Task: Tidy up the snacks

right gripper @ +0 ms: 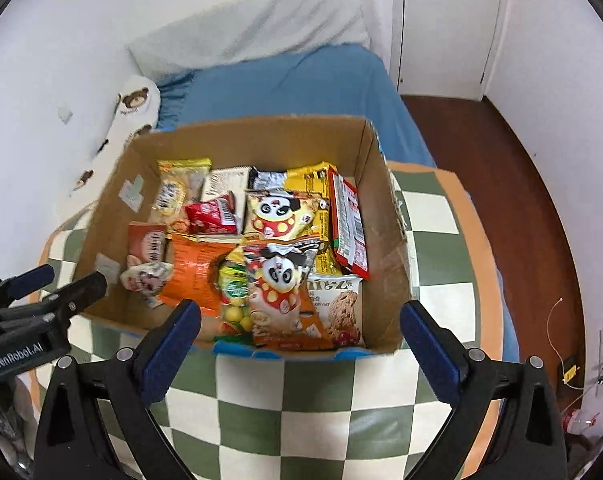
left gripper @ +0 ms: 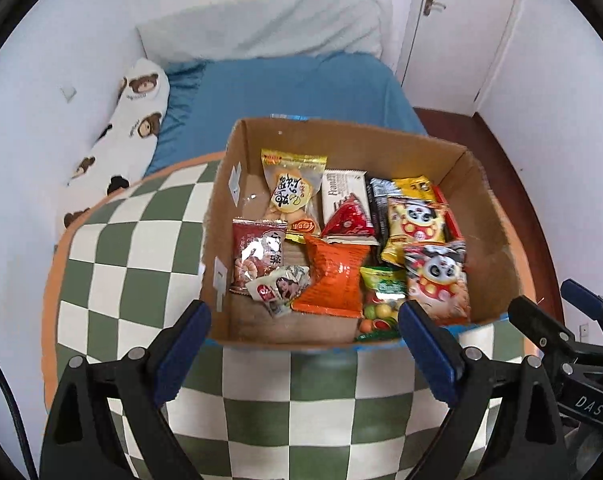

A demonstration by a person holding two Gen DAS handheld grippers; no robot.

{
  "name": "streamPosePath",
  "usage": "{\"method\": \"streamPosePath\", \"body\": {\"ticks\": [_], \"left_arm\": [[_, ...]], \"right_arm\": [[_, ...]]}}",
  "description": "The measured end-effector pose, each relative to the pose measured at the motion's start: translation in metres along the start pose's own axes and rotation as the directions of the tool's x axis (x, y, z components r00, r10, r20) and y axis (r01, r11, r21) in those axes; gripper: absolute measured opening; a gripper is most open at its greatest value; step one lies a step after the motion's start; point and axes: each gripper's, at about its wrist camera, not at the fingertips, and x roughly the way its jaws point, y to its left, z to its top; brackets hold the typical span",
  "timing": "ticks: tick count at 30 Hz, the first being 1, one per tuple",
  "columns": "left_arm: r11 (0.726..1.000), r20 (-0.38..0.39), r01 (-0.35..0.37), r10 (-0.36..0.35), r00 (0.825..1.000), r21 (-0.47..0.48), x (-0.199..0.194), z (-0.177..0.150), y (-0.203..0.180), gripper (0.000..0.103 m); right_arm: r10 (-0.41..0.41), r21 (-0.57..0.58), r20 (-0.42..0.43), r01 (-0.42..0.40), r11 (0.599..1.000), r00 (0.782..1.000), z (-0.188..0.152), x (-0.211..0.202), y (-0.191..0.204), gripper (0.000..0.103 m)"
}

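Observation:
An open cardboard box (left gripper: 485, 216) (right gripper: 385, 216) stands on a green-and-cream checkered mat (left gripper: 141, 240) (right gripper: 309, 408). It holds several snack packets: an orange bag (left gripper: 335, 276) (right gripper: 195, 270), panda packets (left gripper: 437, 276) (right gripper: 281, 214), a red triangular packet (left gripper: 349, 220), a candy bag (left gripper: 383, 300) (right gripper: 233, 300) and a cookie packet (right gripper: 339, 308). My left gripper (left gripper: 305, 316) is open and empty, just before the box's near wall. My right gripper (right gripper: 299, 314) is open and empty at the near wall too. Each gripper shows in the other's view (left gripper: 557, 312) (right gripper: 57, 284).
The mat lies on a bed with a blue sheet (left gripper: 285, 88) (right gripper: 293, 84). A bear-print pillow (left gripper: 129, 128) lies along the left wall. A white pillow (left gripper: 269, 28) is at the head. Red-brown floor (right gripper: 493, 184) and a white door (right gripper: 445, 24) are on the right.

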Motion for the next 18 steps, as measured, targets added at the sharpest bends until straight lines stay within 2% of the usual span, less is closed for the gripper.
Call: {"method": "streamPosePath", "body": {"ticks": [6,13,18], "left_arm": [[1.000,0.067,0.023,-0.022,0.998,-0.002,-0.050,-0.025,-0.001,0.096],[1.000,0.153,0.011,-0.010,0.988,-0.004,-0.110,-0.058,-0.001,0.096],[1.000,0.179,0.020,-0.018,0.984,-0.010,-0.141,-0.078,-0.002,0.096]], "right_arm": [[0.018,-0.013,0.085,-0.017,1.000,0.996,-0.025,-0.057,0.008,0.102],[0.038,-0.019,0.162,-0.035,0.999,0.986,-0.058,-0.123,0.014,0.102],[0.036,-0.022,0.216,-0.032,0.999,0.976,-0.080,-0.165,0.017,0.103]]}}
